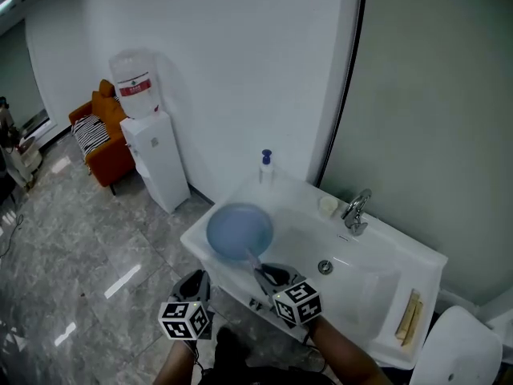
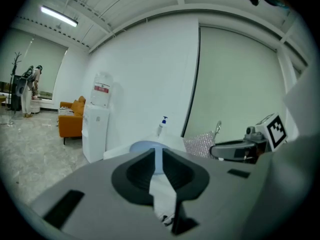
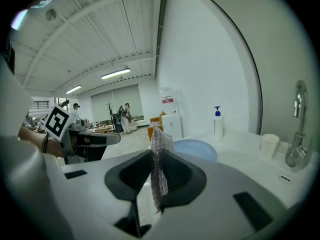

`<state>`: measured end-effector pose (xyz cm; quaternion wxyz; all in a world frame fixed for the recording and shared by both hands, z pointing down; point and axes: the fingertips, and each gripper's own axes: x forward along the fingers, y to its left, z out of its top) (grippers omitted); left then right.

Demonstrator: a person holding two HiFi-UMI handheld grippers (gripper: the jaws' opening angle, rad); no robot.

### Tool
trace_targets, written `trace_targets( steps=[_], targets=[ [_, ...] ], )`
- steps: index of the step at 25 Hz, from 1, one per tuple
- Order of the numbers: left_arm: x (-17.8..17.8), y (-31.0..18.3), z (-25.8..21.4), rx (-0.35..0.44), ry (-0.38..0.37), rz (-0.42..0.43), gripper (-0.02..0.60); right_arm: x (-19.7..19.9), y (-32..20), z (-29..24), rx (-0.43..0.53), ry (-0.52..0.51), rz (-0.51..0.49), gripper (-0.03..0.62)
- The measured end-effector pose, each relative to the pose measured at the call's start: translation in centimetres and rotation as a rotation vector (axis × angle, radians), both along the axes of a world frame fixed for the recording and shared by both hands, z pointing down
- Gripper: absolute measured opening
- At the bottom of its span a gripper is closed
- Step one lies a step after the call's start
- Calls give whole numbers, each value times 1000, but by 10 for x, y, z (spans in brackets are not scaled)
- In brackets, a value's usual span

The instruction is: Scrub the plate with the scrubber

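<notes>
A round blue plate [image 1: 239,229] lies on the left corner of the white sink counter [image 1: 300,195]. It also shows in the left gripper view as a blue plate [image 2: 145,146] beyond the jaws, and in the right gripper view as a flat ellipse [image 3: 197,148]. My right gripper [image 1: 268,273] is shut on a silvery mesh scrubber [image 3: 159,144], just short of the plate's near edge. The scrubber [image 2: 199,145] sticks out of its jaws. My left gripper [image 1: 196,279] hangs off the counter's front left, apart from the plate. Its jaws stand a narrow slit apart with nothing between them.
A soap pump bottle [image 1: 266,165] stands at the back of the counter, with a small cup [image 1: 327,205] and a chrome tap [image 1: 357,211] to its right. The basin [image 1: 361,271] lies right of the plate. A water dispenser [image 1: 152,151] and an orange sofa [image 1: 100,135] stand at the left wall.
</notes>
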<state>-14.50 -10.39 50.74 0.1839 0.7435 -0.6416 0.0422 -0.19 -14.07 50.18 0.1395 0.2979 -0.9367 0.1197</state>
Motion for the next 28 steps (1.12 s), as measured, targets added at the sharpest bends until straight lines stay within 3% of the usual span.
trace_targets(
  steps=[13,28],
  targets=[
    [58,115,7,-3,-1,-70,48,70,108,14,-13,11,-49,75],
    [46,165,-2,13,25,-151,48,71,123,16,-32,-37,-59,75]
  ],
)
